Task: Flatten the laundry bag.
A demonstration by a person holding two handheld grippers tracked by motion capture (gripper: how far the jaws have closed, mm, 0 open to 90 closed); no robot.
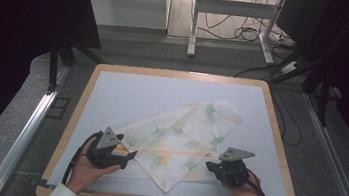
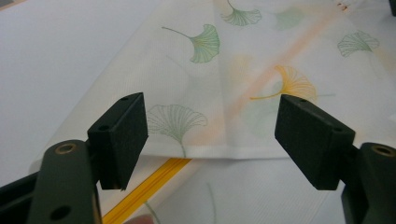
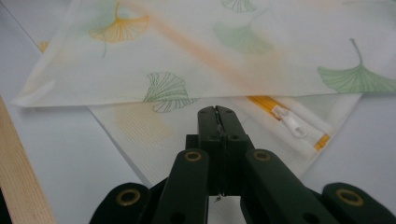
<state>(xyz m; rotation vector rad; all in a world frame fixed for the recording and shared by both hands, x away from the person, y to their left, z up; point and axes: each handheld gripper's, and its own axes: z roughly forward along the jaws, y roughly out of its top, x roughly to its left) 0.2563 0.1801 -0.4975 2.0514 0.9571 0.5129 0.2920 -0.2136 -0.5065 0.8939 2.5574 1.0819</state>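
Note:
A white cloth cover [image 1: 182,139] printed with green and orange ginkgo leaves lies folded on the white mat [image 1: 133,93], slanting from near centre to far right. My left gripper [image 1: 129,157] stands open at the cloth's left side; in the left gripper view its jaws straddle the folded edge [image 2: 210,154] without touching it, and a yellow zip tape [image 2: 149,186] runs under that edge. My right gripper [image 1: 210,166] is shut at the cloth's right side. In the right gripper view its tips [image 3: 215,112] hover over the lower layer, near a white zip pull [image 3: 289,125]; nothing shows between them.
The mat covers a table with a wooden rim [image 1: 73,116]. Bare mat lies to the far left and far right of the cloth. Beyond the table are a grey floor, a white desk frame [image 1: 194,25] and loose cables [image 1: 251,34].

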